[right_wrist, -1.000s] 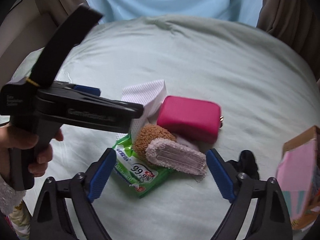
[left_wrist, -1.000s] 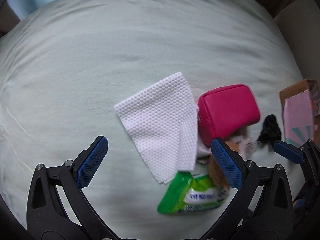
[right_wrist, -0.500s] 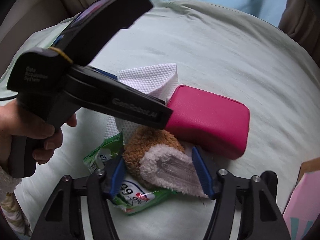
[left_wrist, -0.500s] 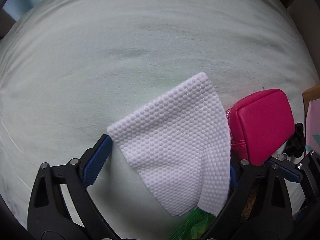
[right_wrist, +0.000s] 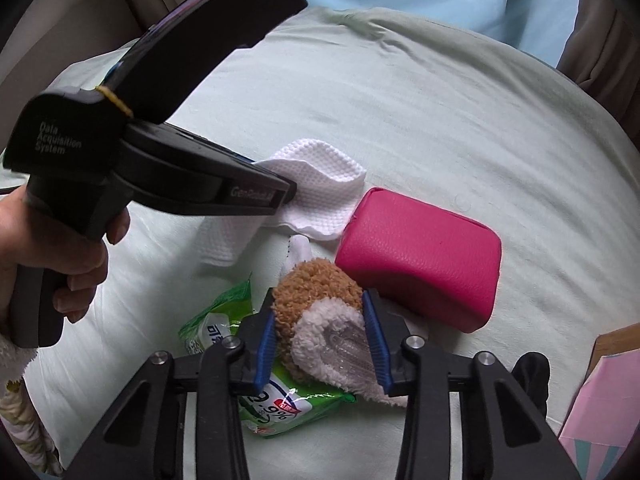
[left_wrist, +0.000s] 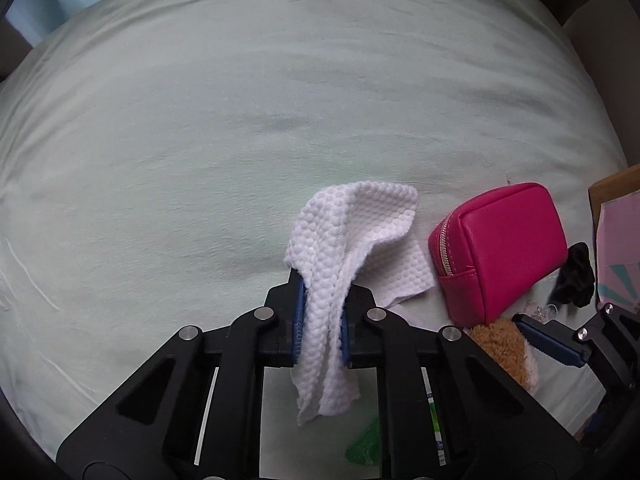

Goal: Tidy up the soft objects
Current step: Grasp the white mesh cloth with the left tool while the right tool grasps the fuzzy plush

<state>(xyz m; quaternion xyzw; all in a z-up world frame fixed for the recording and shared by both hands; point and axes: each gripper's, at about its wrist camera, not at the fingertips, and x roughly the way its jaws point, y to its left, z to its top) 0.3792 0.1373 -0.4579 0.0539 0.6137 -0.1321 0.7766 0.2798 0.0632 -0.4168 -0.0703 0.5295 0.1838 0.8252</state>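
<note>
My left gripper (left_wrist: 320,320) is shut on a white textured cloth (left_wrist: 352,236), which bunches up between the blue pads; the cloth also shows in the right wrist view (right_wrist: 320,184). My right gripper (right_wrist: 322,344) is shut on a brown and white plush slipper (right_wrist: 320,320) that lies on a green wipes pack (right_wrist: 276,408). A pink zip pouch (right_wrist: 420,256) sits just right of the cloth on the pale green bed (left_wrist: 200,140); it also shows in the left wrist view (left_wrist: 500,248).
A black scrunchie (left_wrist: 574,276) lies right of the pouch. A cardboard box with a pink card (right_wrist: 600,408) stands at the right edge. The person's hand holds the left gripper's handle (right_wrist: 52,240).
My left gripper has shut on the white cloth and gathered it up. My right gripper has closed onto the plush slipper.
</note>
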